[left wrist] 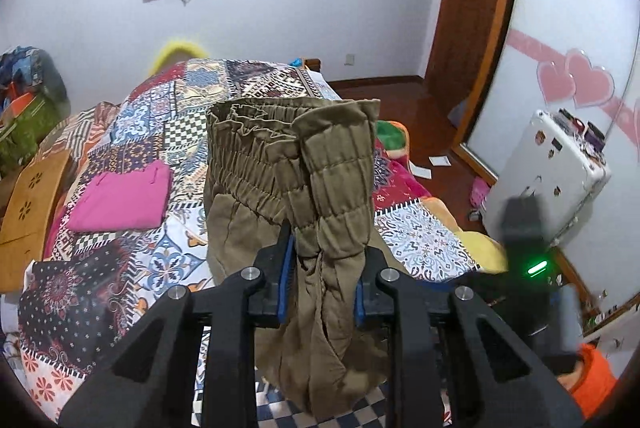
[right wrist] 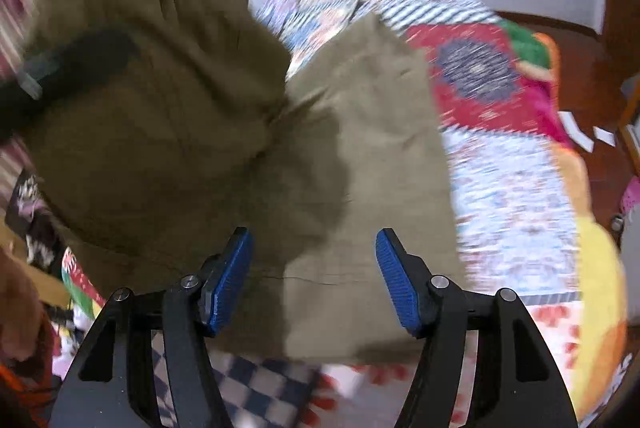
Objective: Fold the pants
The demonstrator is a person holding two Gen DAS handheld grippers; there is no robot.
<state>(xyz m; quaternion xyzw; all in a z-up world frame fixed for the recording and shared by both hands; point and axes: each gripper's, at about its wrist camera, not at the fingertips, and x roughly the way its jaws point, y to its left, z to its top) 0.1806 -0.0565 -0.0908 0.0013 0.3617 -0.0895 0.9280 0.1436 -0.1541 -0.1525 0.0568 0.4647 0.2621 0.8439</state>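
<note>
Olive-brown pants (left wrist: 288,180) with a gathered elastic waistband hang from my left gripper (left wrist: 320,268), which is shut on a bunch of the fabric near the waistband and holds it up above the bed. My right gripper (right wrist: 314,268) is open and empty, hovering just above the lower part of the pants (right wrist: 360,164), which lies on the bed. The right wrist view is motion-blurred. The left gripper shows there as a dark shape (right wrist: 72,64) against the lifted fabric.
A patchwork quilt (left wrist: 132,236) covers the bed. A folded pink garment (left wrist: 120,196) lies on its left side. A wooden chair (left wrist: 28,212) stands at the left, a white case (left wrist: 548,164) at the right, the right gripper's body (left wrist: 524,236) in front of it.
</note>
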